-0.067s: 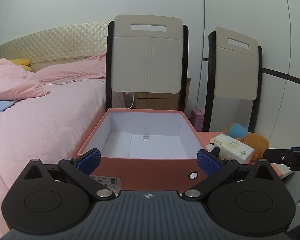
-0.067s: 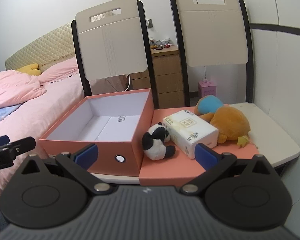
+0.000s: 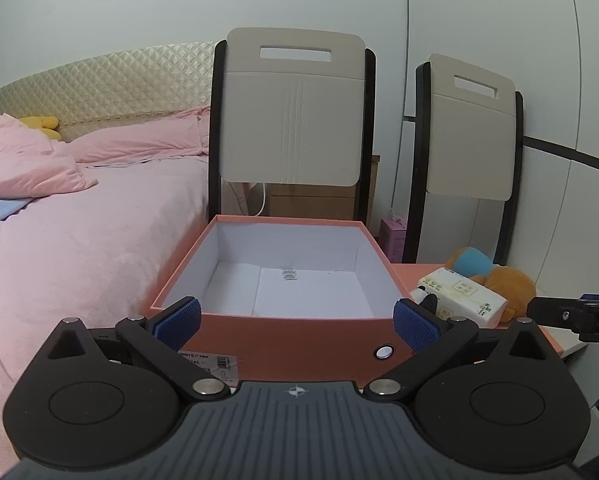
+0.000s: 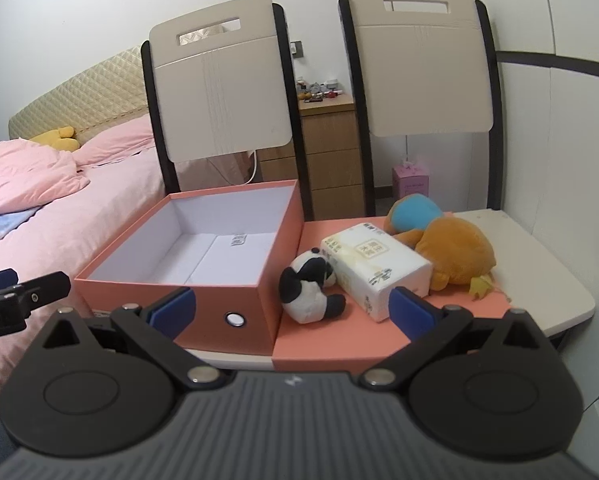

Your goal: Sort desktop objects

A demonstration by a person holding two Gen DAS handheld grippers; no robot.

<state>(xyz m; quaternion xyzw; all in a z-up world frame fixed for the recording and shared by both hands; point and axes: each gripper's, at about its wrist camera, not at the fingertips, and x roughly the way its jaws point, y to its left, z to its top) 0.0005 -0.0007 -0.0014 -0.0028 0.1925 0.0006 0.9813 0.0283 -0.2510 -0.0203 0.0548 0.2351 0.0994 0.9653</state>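
Note:
An empty salmon-pink box [image 3: 291, 332] [image 4: 227, 300] with a white inside stands on a small white table. To its right lies its pink lid [image 4: 339, 340], and on the lid rest a panda plush [image 4: 309, 286], a white tissue pack [image 4: 373, 266] [image 3: 463, 294] and an orange-and-blue plush [image 4: 451, 246] [image 3: 499, 278]. My left gripper [image 3: 297, 322] hovers open just before the box's near wall, nothing between its blue pads. My right gripper [image 4: 291, 308] is open too, in front of the panda and the tissue pack, touching neither.
Two beige chairs [image 4: 223, 92] [image 4: 423, 68] stand behind the table [image 4: 539, 276]. A pink bed [image 3: 79, 240] runs along the left. A wooden drawer unit [image 4: 327, 152] and a small pink box [image 4: 411, 178] sit farther back by the wall.

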